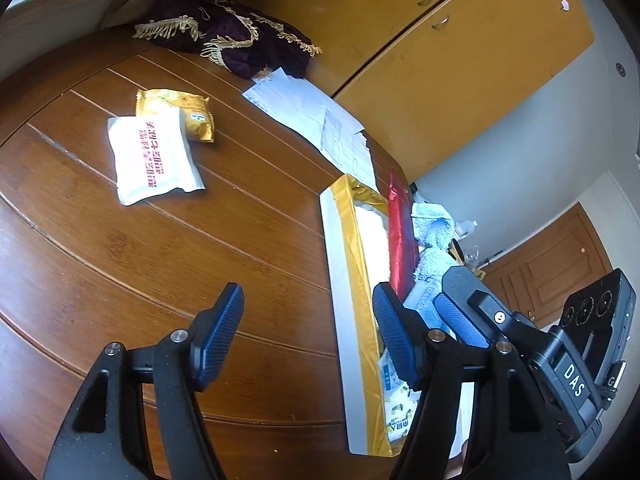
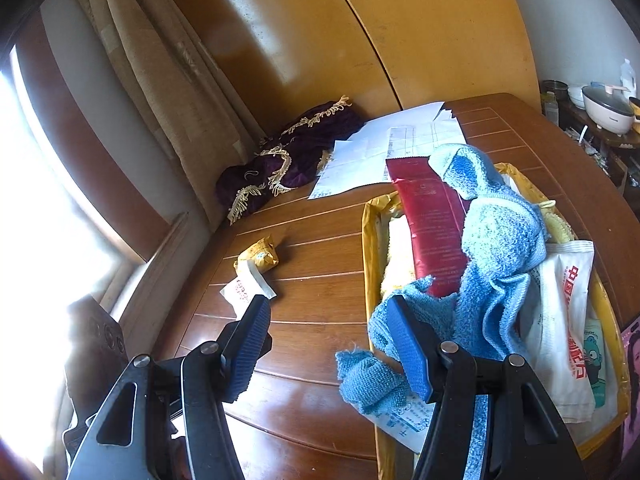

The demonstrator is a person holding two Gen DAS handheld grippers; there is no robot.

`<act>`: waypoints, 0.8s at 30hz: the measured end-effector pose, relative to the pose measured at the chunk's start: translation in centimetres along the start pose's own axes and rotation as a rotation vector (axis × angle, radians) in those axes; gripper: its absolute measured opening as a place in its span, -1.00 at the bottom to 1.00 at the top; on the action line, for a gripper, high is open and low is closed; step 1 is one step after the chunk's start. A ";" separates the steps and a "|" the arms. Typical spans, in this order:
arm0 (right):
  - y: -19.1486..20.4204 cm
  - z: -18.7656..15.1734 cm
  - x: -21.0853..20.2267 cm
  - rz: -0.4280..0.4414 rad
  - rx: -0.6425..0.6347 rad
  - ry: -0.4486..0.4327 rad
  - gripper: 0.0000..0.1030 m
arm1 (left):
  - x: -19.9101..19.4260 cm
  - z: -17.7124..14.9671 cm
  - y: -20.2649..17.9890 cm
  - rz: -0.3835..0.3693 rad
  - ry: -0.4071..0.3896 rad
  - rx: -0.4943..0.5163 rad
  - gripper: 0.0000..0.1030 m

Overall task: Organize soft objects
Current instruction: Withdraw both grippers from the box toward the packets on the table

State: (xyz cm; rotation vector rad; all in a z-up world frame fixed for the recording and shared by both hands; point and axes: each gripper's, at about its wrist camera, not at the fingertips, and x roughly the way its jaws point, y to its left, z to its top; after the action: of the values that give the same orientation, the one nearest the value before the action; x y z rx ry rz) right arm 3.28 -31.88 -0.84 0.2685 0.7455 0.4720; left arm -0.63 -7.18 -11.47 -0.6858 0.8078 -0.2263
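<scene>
A blue towel [image 2: 500, 240] lies heaped in a gold-lined box [image 2: 370, 248], one end spilling over the near rim onto the table. It also shows past the box wall [image 1: 348, 280] as a blue towel [image 1: 436, 240]. My right gripper [image 2: 328, 340] is open, its right finger against the towel's spilled end. A red packet [image 2: 436, 232] and a white printed bag [image 2: 568, 312] share the box. My left gripper [image 1: 308, 320] hangs open over bare wood, left of the box. A white packet [image 1: 154, 156] and a yellow packet [image 1: 180, 110] lie on the table.
A purple fringed cloth [image 1: 236, 36] sits at the table's far edge beside loose papers [image 1: 312, 120]. Yellow wardrobe doors [image 2: 360, 40] stand behind the round wooden table [image 1: 120, 260]. A curtain and bright window are on the left. A shelf with pots [image 2: 604, 108] is far right.
</scene>
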 end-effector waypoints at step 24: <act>2.5 -0.7 1.4 0.031 -0.052 0.046 0.23 | -0.2 0.9 3.0 0.156 -0.027 -0.034 0.28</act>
State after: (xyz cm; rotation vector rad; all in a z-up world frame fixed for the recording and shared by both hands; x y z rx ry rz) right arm 2.87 -28.97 -1.21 0.2211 0.7739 0.5275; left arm -0.33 -4.34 -12.85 -0.6535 0.8367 -0.0621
